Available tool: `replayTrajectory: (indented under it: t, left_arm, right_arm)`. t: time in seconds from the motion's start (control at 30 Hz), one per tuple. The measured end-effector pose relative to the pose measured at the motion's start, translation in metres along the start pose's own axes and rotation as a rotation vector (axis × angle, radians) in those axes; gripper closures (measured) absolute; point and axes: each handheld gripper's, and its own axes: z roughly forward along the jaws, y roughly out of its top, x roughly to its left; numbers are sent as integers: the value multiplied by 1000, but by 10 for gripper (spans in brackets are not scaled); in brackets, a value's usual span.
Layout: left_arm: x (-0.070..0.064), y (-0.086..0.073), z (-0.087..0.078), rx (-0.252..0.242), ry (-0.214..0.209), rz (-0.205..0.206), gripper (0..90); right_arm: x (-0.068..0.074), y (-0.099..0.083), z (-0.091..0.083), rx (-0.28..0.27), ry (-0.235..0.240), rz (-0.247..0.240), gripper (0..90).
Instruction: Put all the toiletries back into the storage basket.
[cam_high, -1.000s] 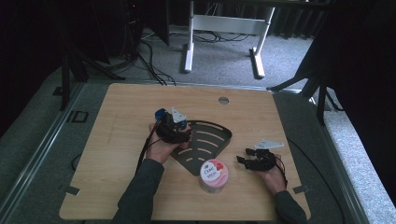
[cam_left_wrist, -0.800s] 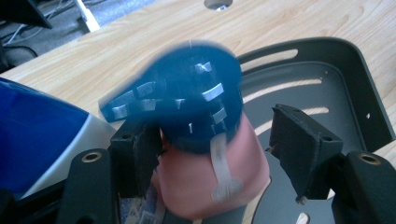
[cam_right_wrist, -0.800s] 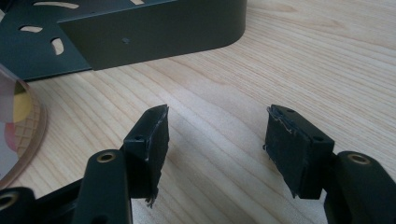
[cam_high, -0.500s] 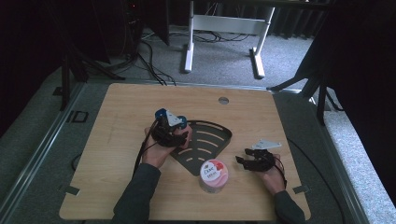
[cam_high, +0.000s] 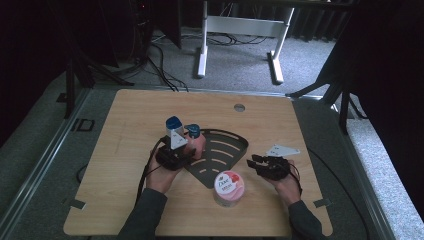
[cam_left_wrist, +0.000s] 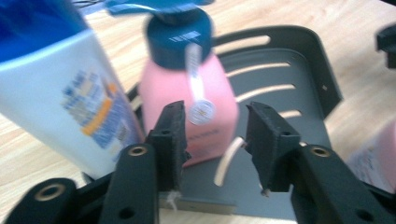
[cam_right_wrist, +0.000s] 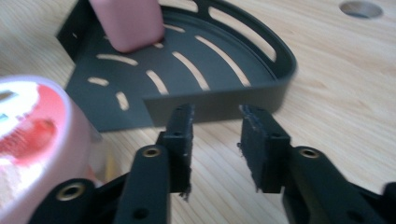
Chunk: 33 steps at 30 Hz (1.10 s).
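- The pink bottle (cam_left_wrist: 187, 107) stands upright in the dark tray (cam_high: 227, 150), near its left corner, with a blue cap (cam_high: 192, 131) on top. Just beside it, to its left in the left gripper view, stands a white bottle (cam_left_wrist: 60, 93) with a blue top; I cannot tell whether the two touch.
- Your left gripper (cam_left_wrist: 212, 135) is right up at the pink bottle. Its jaws are apart, about as wide as the lower body, and nothing is between them yet.
- Expect the pink bottle to be stiff plastic, smooth and a little slippery, probably light to middling in weight. It is tall for its base, so a push high up could tip it.
- Take it low on the flat-sided body, below the shoulder, with a pad on each side. Avoid the cap and the small hanging label (cam_left_wrist: 198, 109).
- The white bottle crowds your left jaw, so slip that jaw between the two bottles with care.
- Your left hand (cam_high: 162, 172) lies low on the table, the gripper pointing forward, roughly level and towards the tray.
- Your right gripper (cam_right_wrist: 215, 135) rests on the table to the right of the tray and aims at its straight wall. Its jaws are partly open and empty.
- The pink jar (cam_high: 228, 186) sits on the table in front of the tray, between your hands.
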Motion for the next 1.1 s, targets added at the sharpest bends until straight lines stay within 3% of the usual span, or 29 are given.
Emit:
replayTrajectory:
  t: [0.1, 0.17, 0.3, 0.5, 0.67, 0.83, 1.1]
  left_arm:
    - [-9, -8, 4, 1, -40, 32, 636]
    - [-13, -14, 10, 28, -51, 43, 651]
    - [-17, -25, 18, 49, -84, 28, 674]
    - [-19, -30, 22, 59, -95, 32, 720]
    - [-22, -36, 27, 74, -103, 26, 747]
    - [-26, -45, 31, 84, -113, 49, 757]
    - [-27, -59, 39, 126, -123, 92, 871]
  right_arm:
    - [7, 7, 3, -13, 17, -25, 736]
    - [11, 12, 6, -24, 39, -35, 777]
    - [17, 23, 13, -26, 66, -54, 831]
    - [27, 37, 23, -26, 91, -86, 895]
    - [30, 46, 28, -36, 108, -93, 900]
    - [34, 52, 37, -32, 127, -109, 900]
    - [45, 62, 52, -22, 158, -139, 900]
